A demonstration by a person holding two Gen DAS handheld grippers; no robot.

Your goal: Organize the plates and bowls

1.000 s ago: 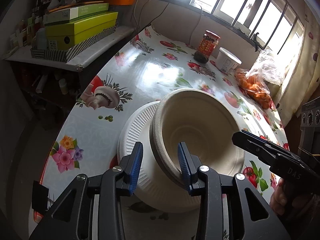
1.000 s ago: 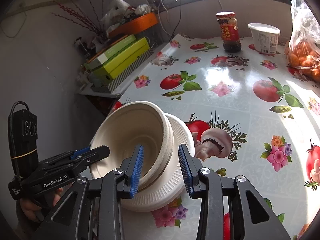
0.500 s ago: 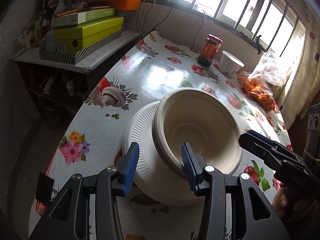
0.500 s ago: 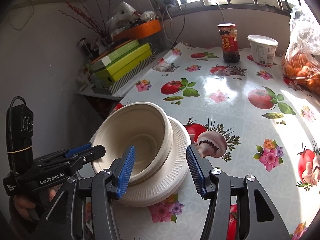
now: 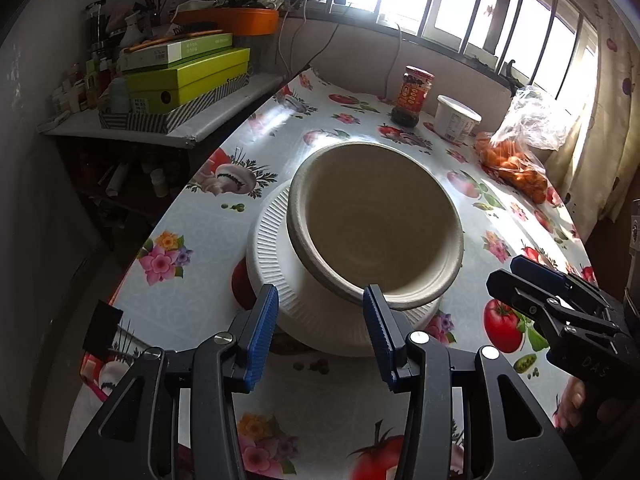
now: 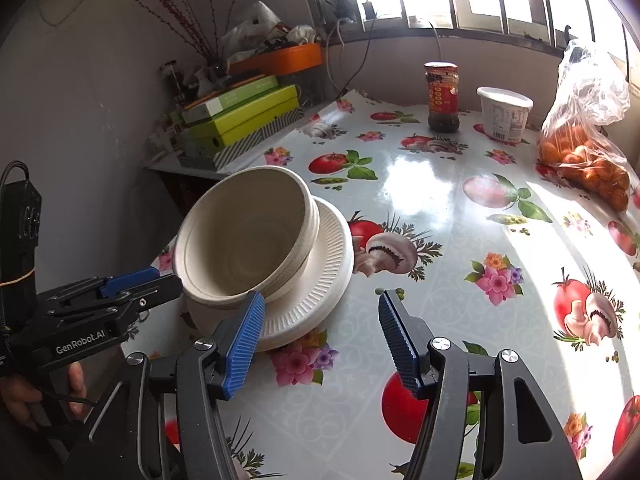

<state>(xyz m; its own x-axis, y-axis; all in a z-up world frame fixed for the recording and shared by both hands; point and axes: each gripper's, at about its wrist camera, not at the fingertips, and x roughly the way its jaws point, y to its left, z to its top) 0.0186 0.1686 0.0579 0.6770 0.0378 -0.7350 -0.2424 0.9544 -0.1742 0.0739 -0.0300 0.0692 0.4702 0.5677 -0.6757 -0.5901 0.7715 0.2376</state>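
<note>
A: Entry one, bowls [image 6: 248, 236]. Location?

B: A nested beige stack, resting tilted on the plates [image 6: 320, 280], near the table's [image 6: 440, 208] left edge, by its near corner. The stack leans toward that edge because it sits off-centre on the plates' raised rim.

A: Entry two, plates?

B: White, ribbed, stacked flat on the table under the bowls. Likely gathered here so both piles share one spot.

A: Left gripper [image 5: 316, 332]?

B: Fingers apart and empty. They straddle the plates' near rim; the right pad sits just at the bowls' rim, but pressing is not evident. Judged released.

A: Right gripper [image 6: 320, 336]?

B: Jaws opening, nothing between them. One pad stands just before the plates' near rim; the other is over bare table.

A: Other stock?

B: Jar [image 6: 442, 96], tub [image 6: 504, 114] and a bag of oranges [image 6: 588, 160] along the far edge, well apart from the stack.

A: Status?

B: Stacking looks done, though the bowls' tilt may want straightening.
</note>
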